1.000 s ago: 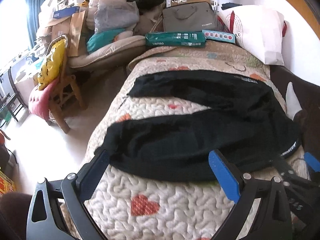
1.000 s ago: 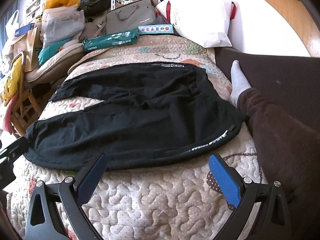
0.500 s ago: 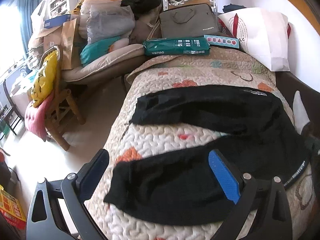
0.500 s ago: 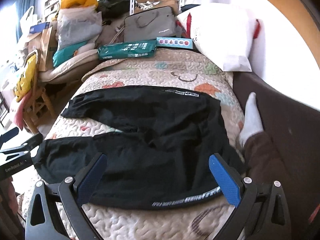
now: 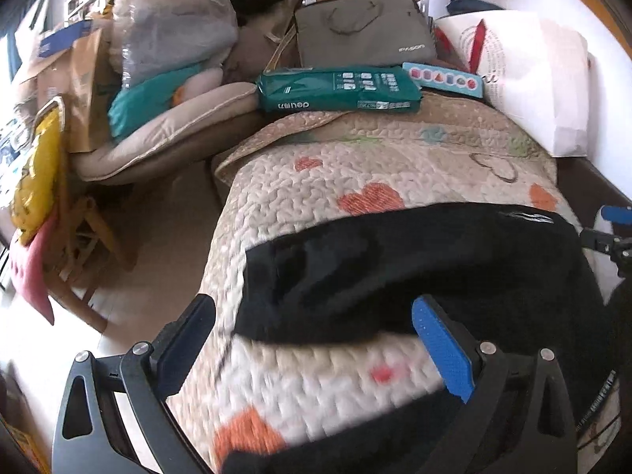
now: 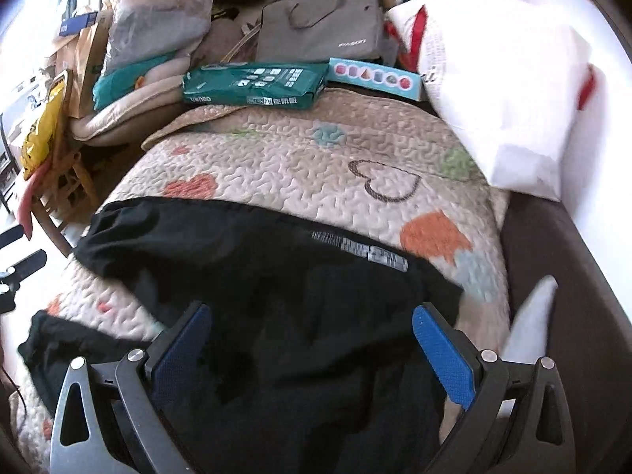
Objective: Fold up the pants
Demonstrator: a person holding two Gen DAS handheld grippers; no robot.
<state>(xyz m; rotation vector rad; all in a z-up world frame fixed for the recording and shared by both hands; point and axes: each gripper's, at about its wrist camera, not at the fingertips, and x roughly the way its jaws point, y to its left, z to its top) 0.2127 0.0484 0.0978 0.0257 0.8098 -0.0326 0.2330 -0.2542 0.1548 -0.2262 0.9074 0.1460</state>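
black pants (image 6: pixel 276 300) spread flat on quilt (image 6: pixel 300 166), both grippers' fingers (image 5: pixel 442 347) wide apart, holding nothing

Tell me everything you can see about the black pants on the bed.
The black pants are soft, matte fabric, lying flat and unfolded on the quilted bedspread. Two legs spread apart toward the bed's left edge. White printed lettering marks the far side near the waist. Both open grippers hover above; whether either touches the pants is unclear.
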